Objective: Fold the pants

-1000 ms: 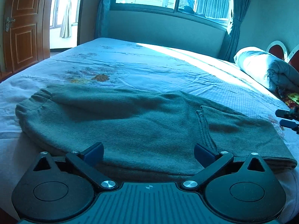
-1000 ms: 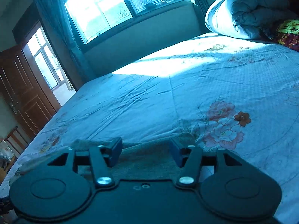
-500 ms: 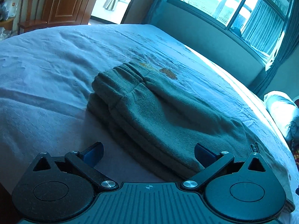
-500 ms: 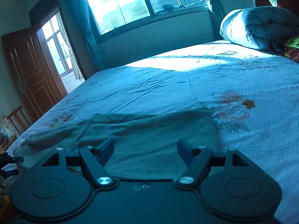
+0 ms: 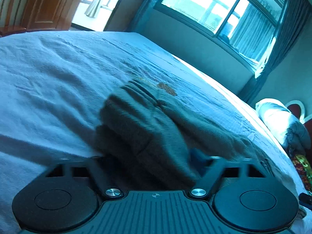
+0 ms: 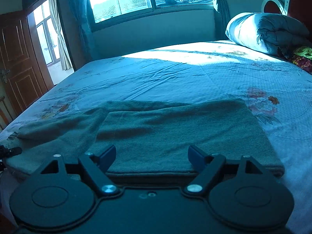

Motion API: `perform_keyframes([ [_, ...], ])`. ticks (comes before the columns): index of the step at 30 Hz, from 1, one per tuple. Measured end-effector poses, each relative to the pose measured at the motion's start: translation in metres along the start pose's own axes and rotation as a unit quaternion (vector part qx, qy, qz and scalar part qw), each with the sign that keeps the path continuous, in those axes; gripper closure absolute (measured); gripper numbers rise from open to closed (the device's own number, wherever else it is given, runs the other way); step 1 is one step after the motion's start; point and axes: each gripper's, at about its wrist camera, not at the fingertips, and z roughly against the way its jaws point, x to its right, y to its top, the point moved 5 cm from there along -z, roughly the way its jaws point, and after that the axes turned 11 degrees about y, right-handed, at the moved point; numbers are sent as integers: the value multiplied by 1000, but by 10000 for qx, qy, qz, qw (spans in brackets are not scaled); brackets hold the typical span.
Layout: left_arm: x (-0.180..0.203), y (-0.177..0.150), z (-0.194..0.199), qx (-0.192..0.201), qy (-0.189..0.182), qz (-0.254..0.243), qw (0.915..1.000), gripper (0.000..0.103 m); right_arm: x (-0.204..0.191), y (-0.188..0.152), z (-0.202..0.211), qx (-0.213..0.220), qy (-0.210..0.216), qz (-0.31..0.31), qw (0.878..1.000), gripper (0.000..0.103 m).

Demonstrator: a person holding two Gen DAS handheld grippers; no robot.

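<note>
Green pants (image 6: 175, 132) partly folded near bed (image 6: 175, 74) front edge; left gripper (image 5: 148, 161) closing around waistband end, grip uncertain; right gripper (image 6: 152, 156) spread. Best lifted evenly, hems aligned.

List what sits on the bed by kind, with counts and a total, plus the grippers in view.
Pants, grey-green, partly folded: 1
Rolled quilt at the headboard end: 1
Patterned cloth or cushion, only partly visible: 1
Grippers, left gripper and right gripper: 2
Total: 5
</note>
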Motion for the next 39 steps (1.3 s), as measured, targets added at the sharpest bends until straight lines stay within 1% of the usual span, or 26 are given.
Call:
perform_keyframes([
  [1,-3,0,2,5,-97,131,9999,66,-7,-2,-2,-43,36,81,10000,29],
  [2,-1,0,5,94,-88,46,9999,66,-12,-3,-4,-79,65,157,9998,29],
  [4,10,-1,11,268,28,-347,9990,66,-23,-8,-8,-153,81,407,9990,29],
  [5,13,-1,14,309,41,-398,9987,66,-27,-9,-10,-172,97,484,9986,29],
  [9,14,3,19,267,-39,-315,9991,66,-42,-17,-16,-186,124,846,9962,27],
  [10,14,3,20,265,-42,-338,9991,66,-44,-20,-20,-216,97,947,9952,23],
  [12,12,1,21,268,-32,-403,9988,66,-46,-35,-38,-584,-172,1283,9899,21],
  [13,12,0,20,242,-20,-406,9989,66,-50,-40,-41,-505,-254,1562,9861,19],
  [14,11,-2,20,238,11,-431,9988,66,-53,-43,-42,-449,-320,1687,9841,19],
  [16,10,-3,19,222,33,-436,9988,66,-54,-39,-37,-420,-380,1588,9857,21],
  [17,9,-3,18,210,32,-425,9989,66,-55,-36,-32,-316,-384,1535,9869,23],
  [18,8,-4,17,196,26,-420,9989,66,-56,-33,-25,-132,-355,1522,9876,23],
  [19,8,-4,17,189,30,-439,9989,66,-58,-33,-23,-65,-310,1556,9873,22],
  [21,7,-5,16,176,32,-470,9987,66,-56,-43,-35,-380,-320,1597,9859,21],
  [22,7,-6,15,170,42,-474,9987,66,-54,-44,-35,-324,-282,1573,9866,20],
  [24,9,-5,15,165,71,-490,9986,66,-52,-43,-36,-341,-248,1487,9880,20],
  [30,16,-1,22,251,165,-592,9978,66,-52,-47,-39,-336,-236,1647,9855,19],
  [32,24,3,30,377,209,-702,9966,67,-49,-42,-37,-397,-136,1434,9888,19],
  [33,29,6,36,463,200,-776,9957,68,-42,-31,-27,-272,35,1014,9945,21],
  [34,35,11,43,544,193,-865,9946,68,-35,-23,-15,31,184,635,9978,19],
  [35,42,15,50,613,163,-941,9935,68,-25,-15,-2,320,298,370,9984,16],
  [36,53,21,59,728,89,-1047,9918,68,-15,-9,8,512,346,173,9979,16],
  [39,93,36,85,1067,-128,-1429,9839,68,28,7,33,958,290,-545,9935,16],
])
